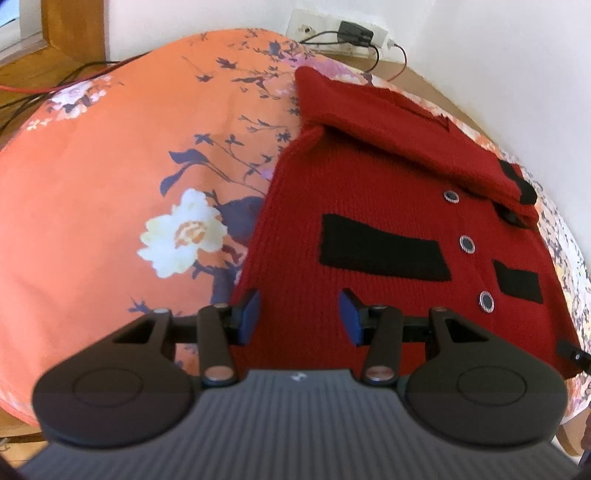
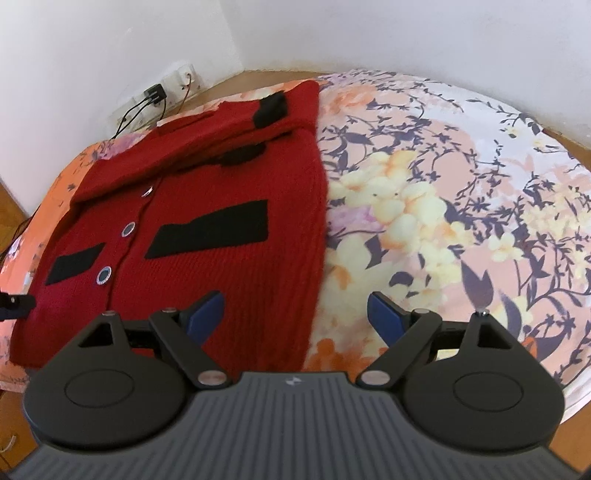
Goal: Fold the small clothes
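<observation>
Nearby, red cardigan point(image 1: 388, 229) on floral bedspread point(image 1: 110, 166) (wall charger point(image 1: 354, 33) behind), both jaws apart.

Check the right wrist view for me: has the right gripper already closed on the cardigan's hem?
No, the right gripper stands open above the red cardigan, its blue pads wide apart with nothing pinched between them.

I see a red cardigan point(image 1: 295, 236) of coarse ribbed knit wool, matt, with glossy dark buttons point(image 1: 467, 243) rimmed in bright metal. Under it lies smooth printed cotton bedding point(image 1: 110, 177). My left hand-held gripper point(image 1: 300, 314) is matt black plastic with blue rubbery pads point(image 1: 251, 314); the floor point(image 2: 258, 75) looks like wood.
</observation>
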### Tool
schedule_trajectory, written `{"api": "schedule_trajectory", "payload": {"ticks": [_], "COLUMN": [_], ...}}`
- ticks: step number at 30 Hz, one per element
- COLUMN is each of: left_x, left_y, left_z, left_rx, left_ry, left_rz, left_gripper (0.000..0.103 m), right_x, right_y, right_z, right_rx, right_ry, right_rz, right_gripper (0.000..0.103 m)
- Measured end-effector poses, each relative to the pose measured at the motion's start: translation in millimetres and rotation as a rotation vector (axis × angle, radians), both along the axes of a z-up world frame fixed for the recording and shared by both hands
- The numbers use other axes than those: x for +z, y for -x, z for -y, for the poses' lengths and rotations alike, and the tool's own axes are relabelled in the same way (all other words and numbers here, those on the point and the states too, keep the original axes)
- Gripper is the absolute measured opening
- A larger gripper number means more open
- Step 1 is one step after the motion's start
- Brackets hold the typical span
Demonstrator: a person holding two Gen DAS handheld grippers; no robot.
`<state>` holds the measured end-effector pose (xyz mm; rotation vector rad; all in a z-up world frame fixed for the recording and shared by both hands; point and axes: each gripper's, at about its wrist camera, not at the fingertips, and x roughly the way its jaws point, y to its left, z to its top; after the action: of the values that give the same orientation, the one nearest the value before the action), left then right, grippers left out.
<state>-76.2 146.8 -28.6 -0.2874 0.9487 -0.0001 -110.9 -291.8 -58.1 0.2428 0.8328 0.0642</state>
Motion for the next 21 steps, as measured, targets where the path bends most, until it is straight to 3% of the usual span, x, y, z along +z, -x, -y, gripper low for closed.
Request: {"api": "schedule_trajectory", "payload": {"ticks": [8, 14, 18, 21], "left_x": [1.1, -5.9, -4.4, -6.0], "left_y": [2.4, 5.1, 8.5, 7.1], "left_z": [-8.5, -9.1, -3.1, 5.2], "left_rx": [0.025, -0.017, -0.104, -0.122], "left_ry": [-0.075, -0.034, 0.05, 0.024], "left_rz": [0.02, 0.023, 0.05, 0.048], "left_gripper": [0.049, 0.049, 0.048, 0.048], "right_x": [-2.3, -5.7, -5.1, -4.4], "right_y": [-3.0, -5.6, -6.4, -7.2], "right_z": [-3.8, -3.9, -2.2, 0.4], "right_rx": [0.021, 0.027, 0.027, 0.023], "right_ry": [-0.02, -0.061, -0.084, -0.111], "right_rz": [-0.002, -0.005, 0.001, 0.005], "right_gripper": [0.089, 0.089, 0.088, 0.087]}}
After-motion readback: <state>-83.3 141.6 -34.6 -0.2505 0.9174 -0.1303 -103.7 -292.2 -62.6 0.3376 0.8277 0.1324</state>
